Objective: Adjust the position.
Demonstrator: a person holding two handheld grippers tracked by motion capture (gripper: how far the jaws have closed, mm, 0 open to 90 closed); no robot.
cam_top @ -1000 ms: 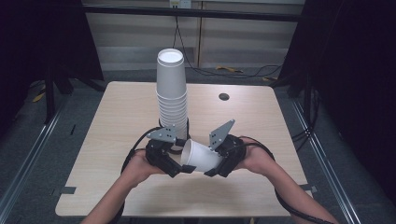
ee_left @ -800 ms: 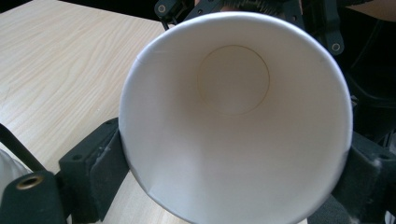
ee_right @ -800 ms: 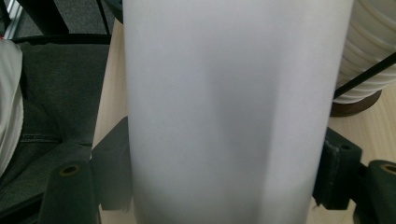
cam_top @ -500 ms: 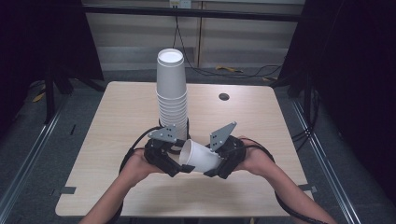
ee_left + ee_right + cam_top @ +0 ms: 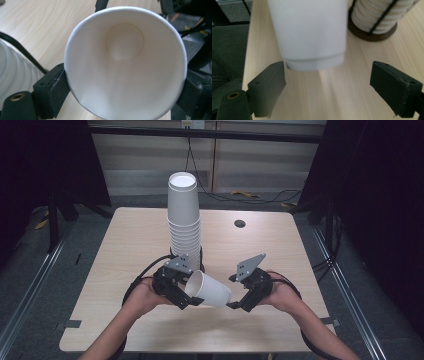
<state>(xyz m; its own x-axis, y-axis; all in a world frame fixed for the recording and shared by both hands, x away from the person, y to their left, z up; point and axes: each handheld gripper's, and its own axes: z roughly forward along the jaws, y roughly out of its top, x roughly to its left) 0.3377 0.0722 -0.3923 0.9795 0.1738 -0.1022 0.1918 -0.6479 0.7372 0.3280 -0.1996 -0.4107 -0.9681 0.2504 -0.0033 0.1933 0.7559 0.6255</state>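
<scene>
A single white paper cup lies on its side just above the table's front middle. My left gripper is shut on its rim. In the left gripper view the cup's mouth faces the camera and both black pads press its rim; these jaws have just been closing, then eased slightly. My right gripper stands open just right of the cup's base. Its jaws have just been opening, and in the right gripper view the cup's base hangs ahead of the spread tips, with nothing between them.
A tall stack of white cups stands behind the grippers in a dark-based wire holder. The wooden table has a small dark round hole at the back right. Black cables trail from both grippers.
My right gripper has let go of the cup's base, opened wide and drawn away to the right. The left gripper still holds the cup in the same place.
</scene>
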